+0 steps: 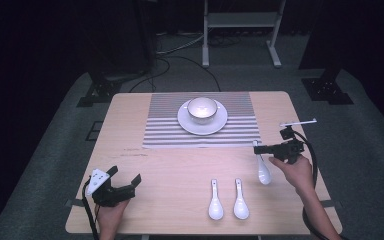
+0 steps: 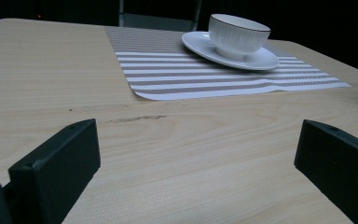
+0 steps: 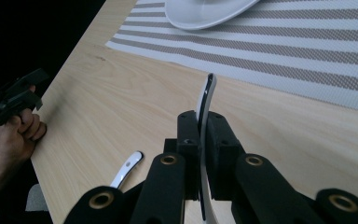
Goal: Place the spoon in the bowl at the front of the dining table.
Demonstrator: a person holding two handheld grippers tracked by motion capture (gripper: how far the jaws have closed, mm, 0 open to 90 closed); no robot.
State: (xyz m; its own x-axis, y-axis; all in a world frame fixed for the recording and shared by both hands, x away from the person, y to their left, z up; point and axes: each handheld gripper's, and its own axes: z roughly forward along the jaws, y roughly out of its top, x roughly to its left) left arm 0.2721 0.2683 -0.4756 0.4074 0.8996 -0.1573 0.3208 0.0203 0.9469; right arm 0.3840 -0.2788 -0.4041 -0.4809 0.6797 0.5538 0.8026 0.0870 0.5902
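Between the right gripper's (image 3: 204,154) pressed fingers stood a white ceramic spoon (image 1: 263,167), pinched at its thin handle (glazed, slippery, brittle, light); left gripper (image 1: 127,179) fingers were spread, empty, over the surface (image 1: 180,170).

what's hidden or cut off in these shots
- Held spoon: bowl end cut off by the right gripper view's bottom edge, behind the jaws.
- Plate: cut by that view's top edge.
- Cup: contents too small in high view; its wall hides them in left gripper view.
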